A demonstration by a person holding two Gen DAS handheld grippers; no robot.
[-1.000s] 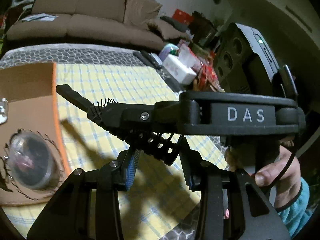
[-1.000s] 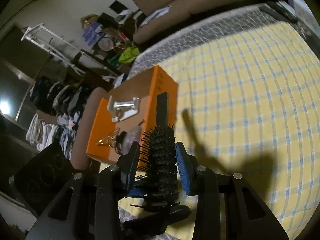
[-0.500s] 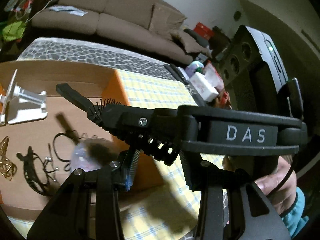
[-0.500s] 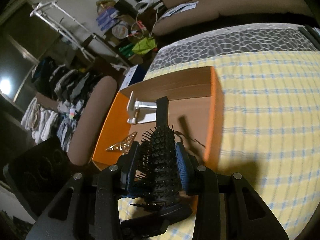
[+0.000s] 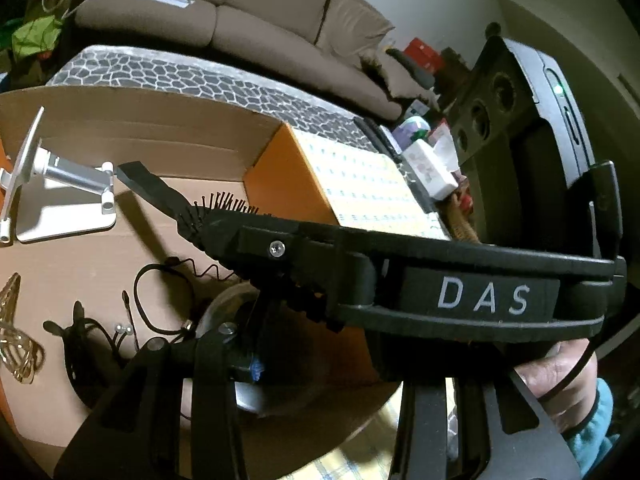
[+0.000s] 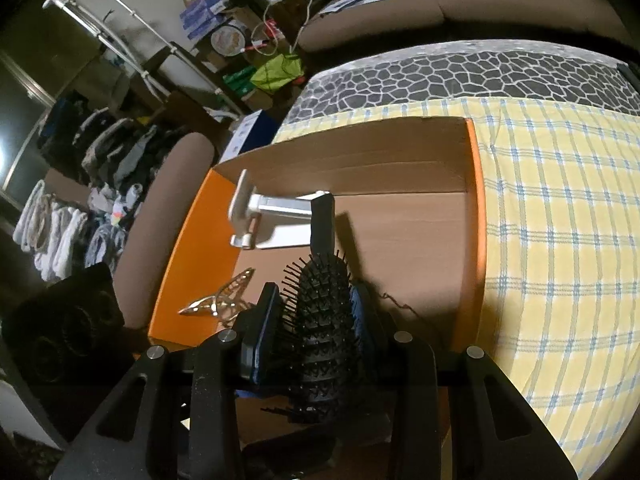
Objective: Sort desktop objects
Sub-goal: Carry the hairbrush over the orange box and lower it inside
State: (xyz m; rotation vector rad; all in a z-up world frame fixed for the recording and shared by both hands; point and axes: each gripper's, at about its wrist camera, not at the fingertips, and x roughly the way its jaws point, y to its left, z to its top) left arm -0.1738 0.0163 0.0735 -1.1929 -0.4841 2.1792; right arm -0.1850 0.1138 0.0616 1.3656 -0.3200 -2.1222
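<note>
Hairbrush (image 6: 320, 320) sits pinched in your right gripper (image 6: 316, 320) above the box (image 6: 476, 216) — your left gripper's (image 5: 320, 364) fingers are hidden, so I can't tell.

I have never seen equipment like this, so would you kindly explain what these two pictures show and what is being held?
There is no robot here. A person holds a handheld claw in each hand, and each claw carries a wide-angle camera looking forward along its two fingers.

The right-hand camera shows the right claw shut on a black hairbrush, bristles facing the camera, over an open cardboard box with orange outer walls. The box sits on a yellow checked cloth.

The left-hand camera sees the same moment from the side: the black bar marked DAS is the right claw crossing its view. The left claw holds nothing I can see, and its far finger is hidden.

In the box lie a white phone stand, a gold hair clip and black hair ties.
</note>
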